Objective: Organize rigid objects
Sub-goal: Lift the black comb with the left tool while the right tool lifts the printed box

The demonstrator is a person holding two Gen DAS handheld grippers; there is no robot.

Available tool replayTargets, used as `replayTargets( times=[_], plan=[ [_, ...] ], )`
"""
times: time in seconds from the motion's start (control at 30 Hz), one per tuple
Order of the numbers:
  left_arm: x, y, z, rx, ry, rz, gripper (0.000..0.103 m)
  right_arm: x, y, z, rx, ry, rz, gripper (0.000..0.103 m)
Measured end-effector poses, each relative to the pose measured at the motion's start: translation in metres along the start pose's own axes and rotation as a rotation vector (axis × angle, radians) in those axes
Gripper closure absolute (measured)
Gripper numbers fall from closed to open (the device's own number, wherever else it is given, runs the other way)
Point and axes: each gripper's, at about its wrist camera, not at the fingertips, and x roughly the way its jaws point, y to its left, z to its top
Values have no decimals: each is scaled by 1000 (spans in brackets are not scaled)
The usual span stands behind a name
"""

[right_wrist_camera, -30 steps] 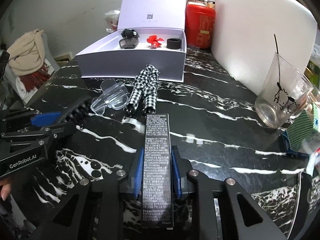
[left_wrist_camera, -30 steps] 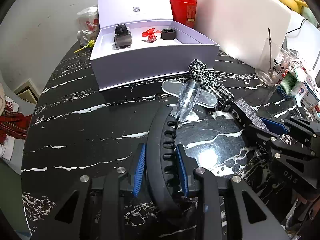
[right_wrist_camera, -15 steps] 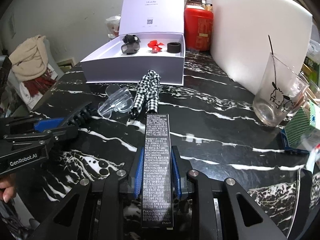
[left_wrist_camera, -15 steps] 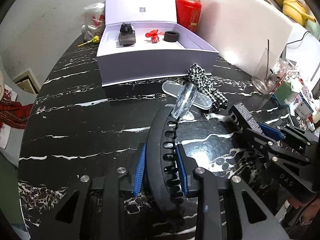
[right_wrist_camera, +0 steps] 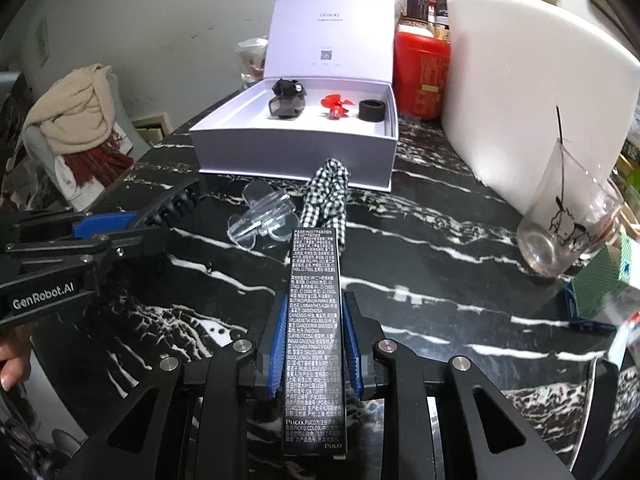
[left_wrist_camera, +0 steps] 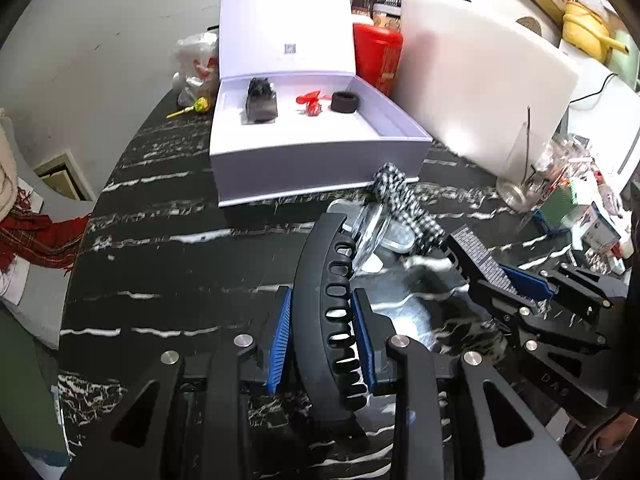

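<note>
Beyond both jaws, far across bench: open white box (left_wrist_camera: 320,156). Left gripper (left_wrist_camera: 322,332) clamps black hair claw (left_wrist_camera: 324,300); right gripper (right_wrist_camera: 314,336) clamps slim black carton (right_wrist_camera: 314,336), long axes pointing boxward; left sits nearer.

"GenRobot.AI" on left gripper (right_wrist_camera: 132,228), frame left; "Puco" on black carton (right_wrist_camera: 314,344); "iLucky" inside box lid (right_wrist_camera: 330,20).

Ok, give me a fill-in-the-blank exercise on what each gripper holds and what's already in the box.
1. The left gripper is shut on a black ____ hair clip.
2. The right gripper is shut on a slim black ____ printed with white text.
3. The open white box already holds ____ small items.
4. A clear hair clip lies beside the ____ fabric piece.

Missing words: curved; carton; three; checkered
</note>
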Motion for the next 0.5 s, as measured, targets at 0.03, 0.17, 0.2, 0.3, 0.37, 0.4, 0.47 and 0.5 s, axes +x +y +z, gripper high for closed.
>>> replayTargets(
  times=[0.03, 0.17, 0.2, 0.3, 0.37, 0.4, 0.47, 0.5],
  plan=[
    [-1, -1, 3, 3, -8, -2, 73, -1, -1, 2, -2, -4, 2, 78],
    [-5, -6, 13, 21, -34, -5, 73, -6, -5, 12, -8, -20, -9, 78],
    [-6, -7, 17, 21, -41, -9, 73, -7, -6, 14, -9, -25, -10, 78],
    [-8, -9, 27, 25, -59, -18, 73, -10, -9, 23, -9, -35, -9, 78],
    [-10, -9, 33, 33, -71, -15, 73, -11, -10, 30, -19, -45, -2, 78],
    [-11, -10, 38, 38, -78, -13, 73, -11, -11, 33, -23, -49, 0, 78],
    [-12, -10, 45, 41, -87, -14, 73, -11, -11, 41, -40, -60, -1, 78],
    [-12, -9, 48, 42, -90, -15, 73, -11, -11, 45, -47, -65, 0, 78]
  ],
)
